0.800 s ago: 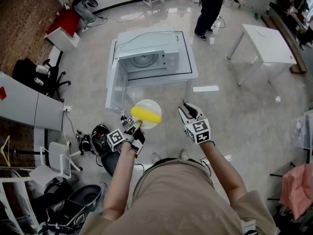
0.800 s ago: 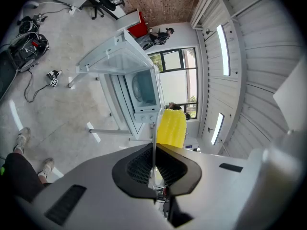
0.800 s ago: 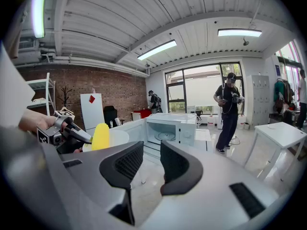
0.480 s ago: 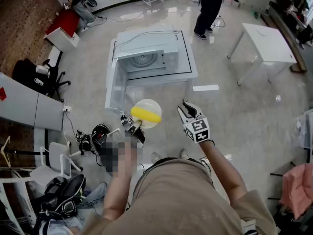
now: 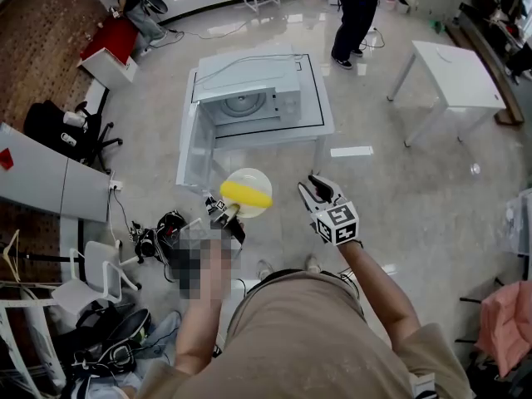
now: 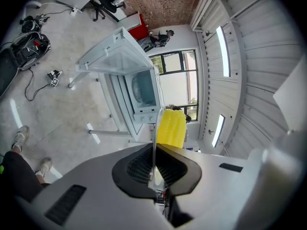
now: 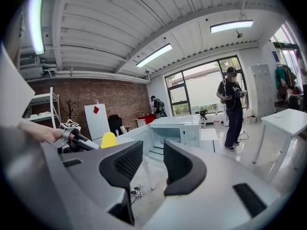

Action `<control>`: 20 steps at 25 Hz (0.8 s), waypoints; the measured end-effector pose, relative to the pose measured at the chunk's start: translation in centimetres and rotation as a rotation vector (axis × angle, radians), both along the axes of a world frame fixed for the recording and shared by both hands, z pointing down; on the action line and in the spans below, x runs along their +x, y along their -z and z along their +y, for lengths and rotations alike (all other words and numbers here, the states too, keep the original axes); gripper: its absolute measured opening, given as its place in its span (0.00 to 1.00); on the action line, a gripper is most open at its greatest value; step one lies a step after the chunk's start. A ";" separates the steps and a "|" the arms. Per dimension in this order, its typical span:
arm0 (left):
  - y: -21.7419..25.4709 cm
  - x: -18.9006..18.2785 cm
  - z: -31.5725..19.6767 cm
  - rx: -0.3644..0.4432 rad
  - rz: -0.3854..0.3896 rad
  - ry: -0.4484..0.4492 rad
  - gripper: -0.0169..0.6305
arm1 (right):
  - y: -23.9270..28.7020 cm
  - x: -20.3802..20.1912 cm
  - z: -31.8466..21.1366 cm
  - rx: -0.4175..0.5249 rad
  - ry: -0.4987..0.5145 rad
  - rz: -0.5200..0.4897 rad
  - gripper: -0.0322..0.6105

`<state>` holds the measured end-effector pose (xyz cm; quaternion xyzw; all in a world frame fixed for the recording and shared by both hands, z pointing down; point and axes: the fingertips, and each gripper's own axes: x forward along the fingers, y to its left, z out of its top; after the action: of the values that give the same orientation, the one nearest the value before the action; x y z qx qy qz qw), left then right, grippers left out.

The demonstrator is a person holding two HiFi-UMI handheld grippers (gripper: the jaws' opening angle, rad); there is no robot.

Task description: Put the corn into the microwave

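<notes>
Left gripper (image 6: 153, 150): jaws clamped on the rim of a clear plate (image 5: 249, 175).
Plate: carries one yellow corn (image 5: 247, 194), lying across it.
Right gripper (image 7: 152, 164): jaws apart, empty, just beside the plate.
Microwave (image 5: 249, 86): on a white table (image 5: 326, 119), door open, turntable inside; corn well short of it.
Count: two grippers, one plate, one corn, one microwave.

yellow corn (image 5: 247, 194) lies on a pale plate (image 5: 249, 175); white microwave (image 5: 249, 86) stands door open.
</notes>
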<state>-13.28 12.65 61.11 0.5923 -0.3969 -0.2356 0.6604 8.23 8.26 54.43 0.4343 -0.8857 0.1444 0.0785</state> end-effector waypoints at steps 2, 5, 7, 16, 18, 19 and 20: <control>0.3 0.5 -0.1 0.016 0.011 0.010 0.05 | 0.1 0.5 0.2 -0.004 0.006 -0.001 0.24; 0.2 1.3 0.0 0.019 0.001 0.026 0.05 | 0.1 1.7 0.3 -0.011 0.018 -0.005 0.24; 0.6 2.1 -0.2 0.033 0.011 0.040 0.05 | 0.2 2.5 0.3 -0.009 0.029 -0.008 0.24; 1.5 3.9 -1.2 0.074 0.047 0.096 0.05 | 0.9 3.9 -0.3 -0.001 0.088 -0.008 0.24; 1.1 3.6 -1.4 0.066 0.048 0.098 0.05 | 0.7 3.6 -0.6 -0.010 0.090 -0.011 0.24; 0.8 3.4 -1.4 0.058 0.046 0.097 0.05 | 0.7 3.4 -0.7 -0.014 0.090 -0.014 0.24; 0.7 3.2 -1.6 0.052 0.046 0.096 0.05 | 0.6 3.2 -1.0 -0.015 0.089 -0.015 0.24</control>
<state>-10.04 11.00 60.44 0.5841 -0.4034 -0.2909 0.6415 11.46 7.26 53.80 0.3929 -0.9034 0.1507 0.0817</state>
